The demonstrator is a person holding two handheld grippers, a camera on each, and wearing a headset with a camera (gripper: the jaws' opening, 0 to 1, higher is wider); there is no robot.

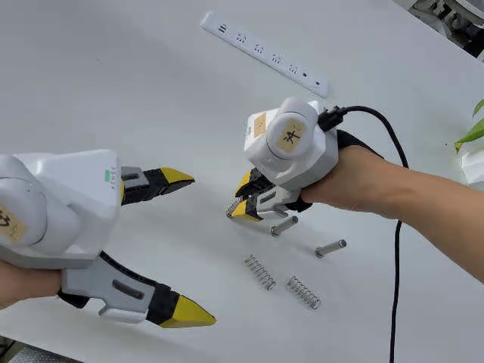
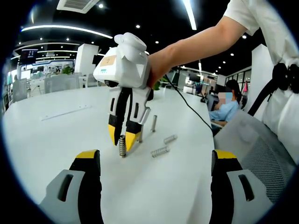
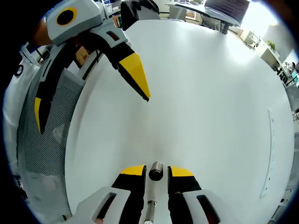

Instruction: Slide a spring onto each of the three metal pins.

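– Between the right gripper's (image 1: 242, 200) yellow tips, what's clamped?
– A spring (image 2: 122, 145), pinched from both sides. In the left gripper view it stands upright on the white bench (image 1: 113, 91), its long axis vertical, with the jaws coming down on it from twelve o'clock. I'd judge the third pin is inside it, but the coils hide that.
– And the others?
– In the head view, a near pin (image 1: 284, 225) stands at four o'clock from those tips, with a far pin (image 1: 330, 248) beyond it on the same line. A first loose spring (image 1: 259, 271) and a second loose spring (image 1: 303, 292) lie flat around five o'clock.
– The left gripper (image 1: 198, 248)?
– Jaws spread wide, holding nothing, well apart at eight o'clock. The right one is nearer everything, so the push down the spring's axis should fall to it.
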